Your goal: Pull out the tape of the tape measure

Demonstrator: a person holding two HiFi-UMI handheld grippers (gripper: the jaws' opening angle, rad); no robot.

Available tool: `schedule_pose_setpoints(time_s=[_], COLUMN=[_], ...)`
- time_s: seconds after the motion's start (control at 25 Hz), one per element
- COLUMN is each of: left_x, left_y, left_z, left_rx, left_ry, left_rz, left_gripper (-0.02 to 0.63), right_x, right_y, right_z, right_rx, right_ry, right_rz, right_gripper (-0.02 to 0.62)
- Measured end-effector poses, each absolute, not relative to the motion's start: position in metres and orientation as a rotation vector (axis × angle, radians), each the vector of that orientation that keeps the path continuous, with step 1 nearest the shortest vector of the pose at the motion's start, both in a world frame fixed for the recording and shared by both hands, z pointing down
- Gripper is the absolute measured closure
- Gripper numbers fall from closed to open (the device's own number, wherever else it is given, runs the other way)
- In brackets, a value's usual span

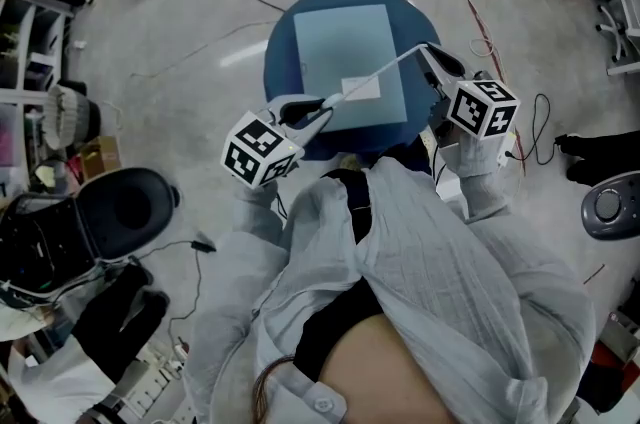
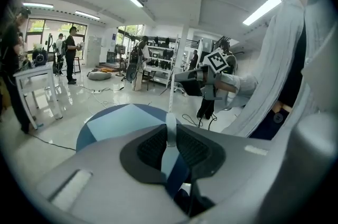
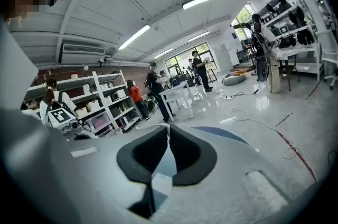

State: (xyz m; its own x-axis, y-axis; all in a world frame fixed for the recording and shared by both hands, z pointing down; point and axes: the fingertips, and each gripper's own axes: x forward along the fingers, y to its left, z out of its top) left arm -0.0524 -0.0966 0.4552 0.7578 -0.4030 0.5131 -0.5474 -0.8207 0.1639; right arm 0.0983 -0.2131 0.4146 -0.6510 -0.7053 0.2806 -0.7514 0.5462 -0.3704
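- Tape status: thin white tape point(image 1: 385, 69) runs straight through the air between the two grippers, above the round dark-blue table point(image 1: 280, 32) and its light-blue square mat point(image 1: 345, 32).
- Left gripper point(image 1: 322, 107): grey jaws clamped on the near-left end of the tape.
- Right gripper point(image 1: 427, 52): jaws pinched together on the far-right end, black pads pressing the strip.
- Tape-measure case: can't make it out.

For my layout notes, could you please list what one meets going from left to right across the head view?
Black seat → left gripper → tape → right gripper → round grey device.
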Motion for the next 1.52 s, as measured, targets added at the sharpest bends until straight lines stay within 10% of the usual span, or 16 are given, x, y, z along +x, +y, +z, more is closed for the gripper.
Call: schedule_pose_setpoints(time_s=[1.52], left_x=[-0.063], left_y=[-0.086], left_z=[0.48], left_rx=[2.581], left_ry=[-0.682], left_rz=[0.77], left_gripper=[0.529], right_x=[0.137], right_y=[-0.21], right_z=[0.402], right_rx=[1.451], right_ry=[-2.67], right_rz=[0.749], right_gripper=[0.58])
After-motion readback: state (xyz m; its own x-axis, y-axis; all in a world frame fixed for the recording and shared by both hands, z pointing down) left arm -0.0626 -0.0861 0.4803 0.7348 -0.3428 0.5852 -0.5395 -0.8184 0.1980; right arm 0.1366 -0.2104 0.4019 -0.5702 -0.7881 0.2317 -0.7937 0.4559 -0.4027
